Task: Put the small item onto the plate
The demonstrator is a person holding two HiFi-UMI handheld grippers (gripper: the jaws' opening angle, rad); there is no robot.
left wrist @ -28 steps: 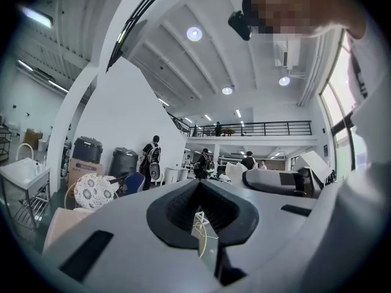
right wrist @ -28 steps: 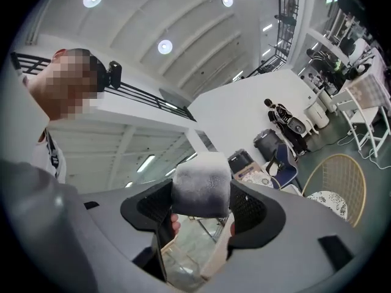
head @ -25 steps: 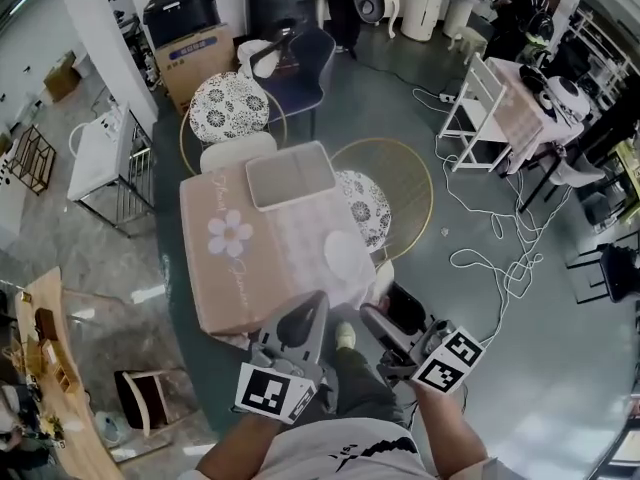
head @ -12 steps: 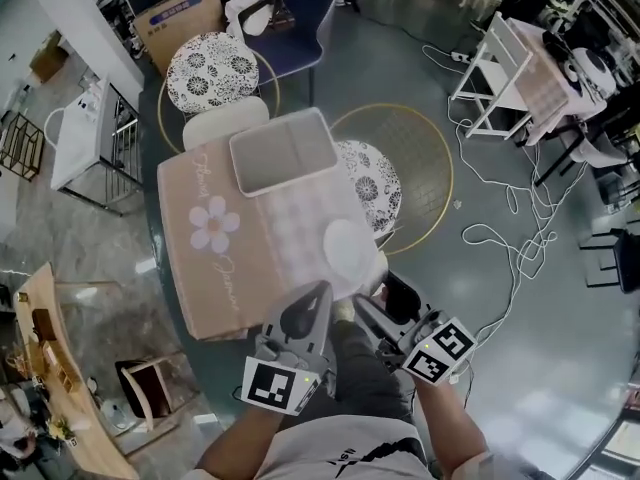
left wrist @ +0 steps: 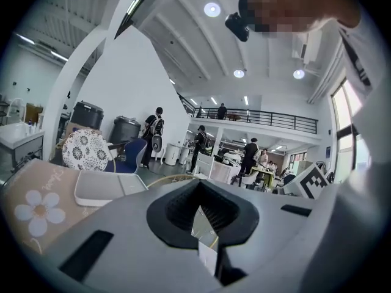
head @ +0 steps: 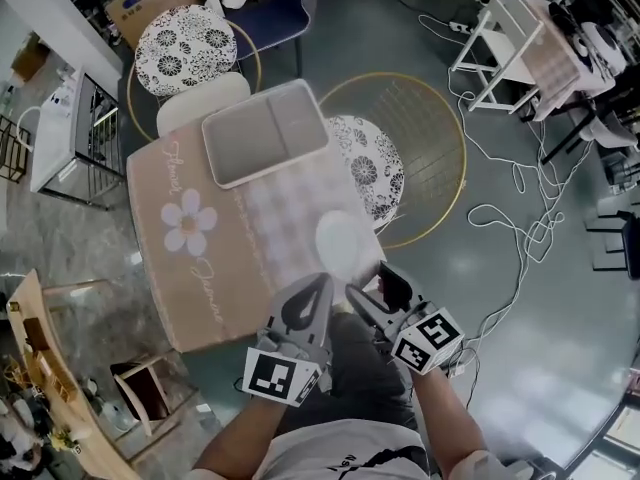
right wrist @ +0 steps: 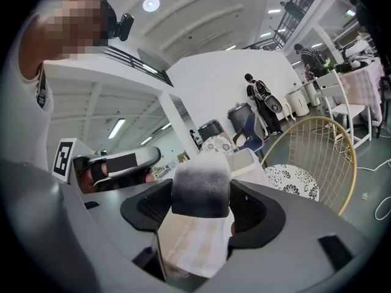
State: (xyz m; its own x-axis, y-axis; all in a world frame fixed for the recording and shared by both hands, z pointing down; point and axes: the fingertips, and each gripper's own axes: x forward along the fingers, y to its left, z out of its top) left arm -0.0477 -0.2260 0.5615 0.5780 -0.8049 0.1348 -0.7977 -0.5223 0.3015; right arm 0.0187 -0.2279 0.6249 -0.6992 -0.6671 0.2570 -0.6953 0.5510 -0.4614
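The small item (right wrist: 200, 191) is a dark block with a pale top, and my right gripper (right wrist: 200, 209) is shut on it. In the head view this gripper (head: 380, 290) hovers at the table's near right corner, the item (head: 393, 285) dark between its fingers. The white plate (head: 341, 241) lies on the pink cloth just beyond it. My left gripper (head: 312, 294) hangs beside the right one at the near edge, shut with nothing in it; in its own view the jaws (left wrist: 204, 224) meet.
A grey two-part tray (head: 266, 131) sits at the table's far side, also seen as the tray (left wrist: 107, 188). The pink tablecloth (head: 190, 238) bears a white flower. Round patterned stools (head: 190, 46) and a gold wire chair (head: 430, 158) stand around the table; cables (head: 520, 238) trail on the floor at right.
The table has drawn closer and lower in the head view. Both grippers have come up to its near edge, nearer the plate. The right one still holds the item.
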